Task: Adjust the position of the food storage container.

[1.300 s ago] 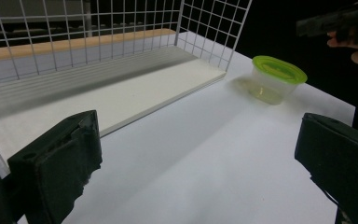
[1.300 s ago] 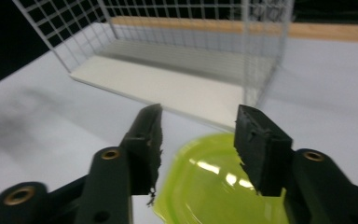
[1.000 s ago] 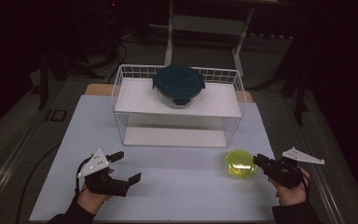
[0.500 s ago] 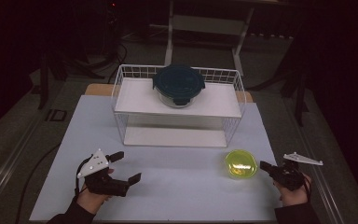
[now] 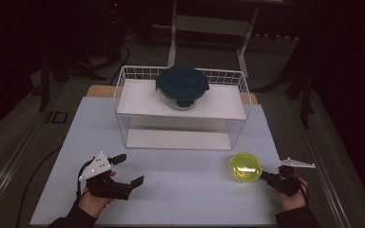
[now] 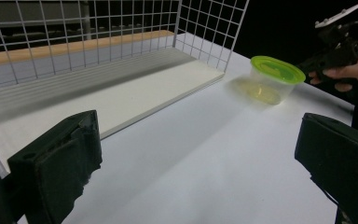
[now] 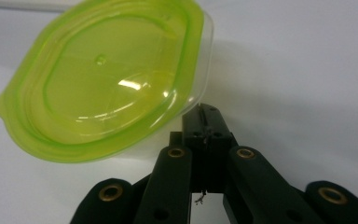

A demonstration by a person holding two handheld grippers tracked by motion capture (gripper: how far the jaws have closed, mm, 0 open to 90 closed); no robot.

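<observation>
The right gripper (image 7: 204,122), jaws clamped together, looks like it's just touching the green-lidded tub (image 5: 244,166) at lower right of the high view, so a nudge could skid it, while the left gripper (image 5: 126,171) sits wide open, empty.

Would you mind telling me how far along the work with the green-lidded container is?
Done: the dark-lidded container already sits on the wire rack's upper shelf. In hand: the right tongs, shut, at the rim of the green-lidded container, which rests on the table. The left tongs hang open. Left: probably lifting it to the rack.
</observation>
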